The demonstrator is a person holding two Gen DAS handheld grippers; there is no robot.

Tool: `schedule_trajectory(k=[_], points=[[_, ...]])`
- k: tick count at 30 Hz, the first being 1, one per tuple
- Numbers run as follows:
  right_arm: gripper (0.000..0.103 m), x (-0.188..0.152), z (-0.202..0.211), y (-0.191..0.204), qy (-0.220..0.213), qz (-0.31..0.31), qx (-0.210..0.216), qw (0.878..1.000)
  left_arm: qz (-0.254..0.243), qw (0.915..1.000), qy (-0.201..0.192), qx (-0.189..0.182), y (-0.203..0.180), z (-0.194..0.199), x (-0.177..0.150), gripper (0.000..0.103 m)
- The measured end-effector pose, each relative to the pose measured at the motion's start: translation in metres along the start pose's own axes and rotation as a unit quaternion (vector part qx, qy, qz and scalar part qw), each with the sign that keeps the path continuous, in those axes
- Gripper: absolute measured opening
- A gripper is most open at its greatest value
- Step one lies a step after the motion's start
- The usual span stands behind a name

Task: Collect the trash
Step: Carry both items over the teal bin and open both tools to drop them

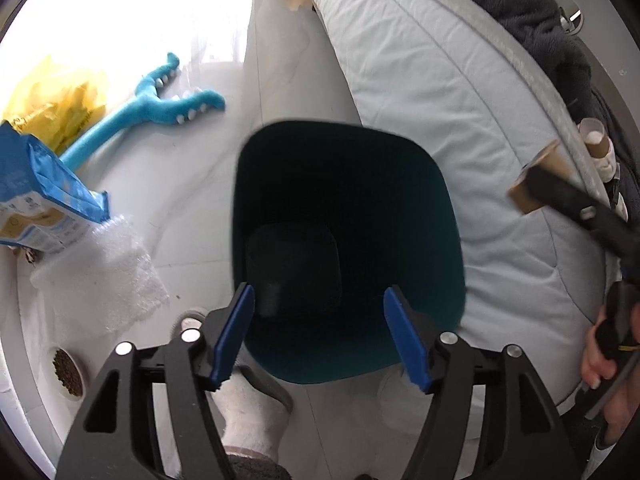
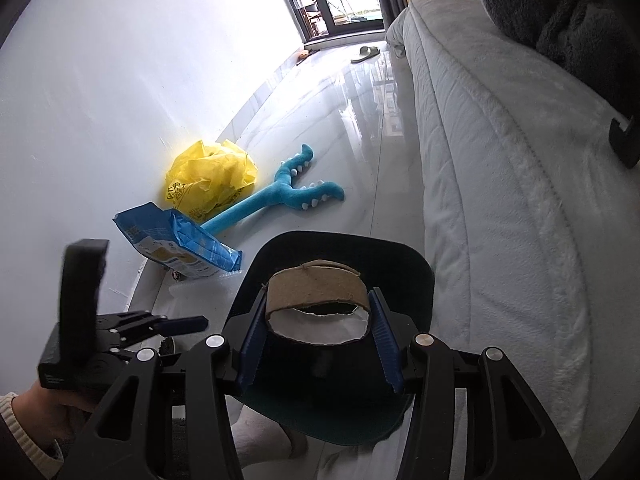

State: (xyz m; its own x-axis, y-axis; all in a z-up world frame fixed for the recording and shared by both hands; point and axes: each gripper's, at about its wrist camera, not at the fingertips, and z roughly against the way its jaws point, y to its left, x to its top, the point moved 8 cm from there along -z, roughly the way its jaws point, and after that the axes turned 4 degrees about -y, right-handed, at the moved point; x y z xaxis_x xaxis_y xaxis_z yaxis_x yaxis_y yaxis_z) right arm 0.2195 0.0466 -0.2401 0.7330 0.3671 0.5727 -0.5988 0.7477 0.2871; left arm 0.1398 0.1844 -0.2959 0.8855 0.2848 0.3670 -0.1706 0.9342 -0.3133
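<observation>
A dark teal trash bin (image 1: 348, 248) stands on the floor beside the bed; it also shows in the right wrist view (image 2: 412, 264). My left gripper (image 1: 320, 332) is open and empty, just above the bin's near rim. My right gripper (image 2: 318, 332) is shut on a cardboard tube (image 2: 316, 286) and holds it above the bin's mouth. In the left wrist view the tube (image 1: 540, 176) and right gripper show at the right, over the bed edge. A yellow plastic bag (image 2: 212, 180), a blue packet (image 2: 180, 240) and bubble wrap (image 1: 104, 276) lie by the wall.
A blue plush toy (image 2: 280, 196) lies on the glossy floor. The white bed (image 2: 500, 200) runs along the right with a dark blanket (image 2: 560, 12) on it. A bowl of pet food (image 1: 68, 372) sits on the floor at left. Another tube (image 1: 596, 136) lies on the bed.
</observation>
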Motion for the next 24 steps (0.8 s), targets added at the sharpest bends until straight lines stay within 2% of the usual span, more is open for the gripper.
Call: schedule_trajectory(k=[2,5,9,14,19,22,24], points=[[0.05,-0.005,-0.012,-0.002,0.012,-0.008,0.0,1.0,0.0,0.9996,-0.026,0.01,0.008,0.014,0.006,0.076],[0.05,-0.01,-0.029,0.001,0.026,-0.025,0.01,0.999,-0.005,0.9979,-0.063,0.017,0.013,0.032,0.015,0.076],[0.05,-0.018,-0.05,0.004,0.043,-0.027,0.001,0.999,-0.016,0.9945,-0.101,0.022,0.017,0.052,0.025,0.074],[0.05,-0.032,-0.076,0.005,0.066,-0.021,-0.017,0.997,-0.021,0.9902,-0.137,0.012,0.013,0.073,0.034,0.071],[0.05,-0.047,-0.099,0.005,0.093,-0.01,-0.04,0.995,-0.028,0.9842,-0.173,0.021,0.013,0.096,0.043,0.067],[0.05,-0.056,-0.11,0.003,0.112,-0.007,-0.055,0.992,-0.033,0.9818,-0.186,0.024,0.011,0.106,0.047,0.061],[0.05,-0.061,-0.114,0.001,0.12,-0.004,-0.064,0.991,-0.033,0.9816,-0.186,0.029,0.008,0.11,0.05,0.06]])
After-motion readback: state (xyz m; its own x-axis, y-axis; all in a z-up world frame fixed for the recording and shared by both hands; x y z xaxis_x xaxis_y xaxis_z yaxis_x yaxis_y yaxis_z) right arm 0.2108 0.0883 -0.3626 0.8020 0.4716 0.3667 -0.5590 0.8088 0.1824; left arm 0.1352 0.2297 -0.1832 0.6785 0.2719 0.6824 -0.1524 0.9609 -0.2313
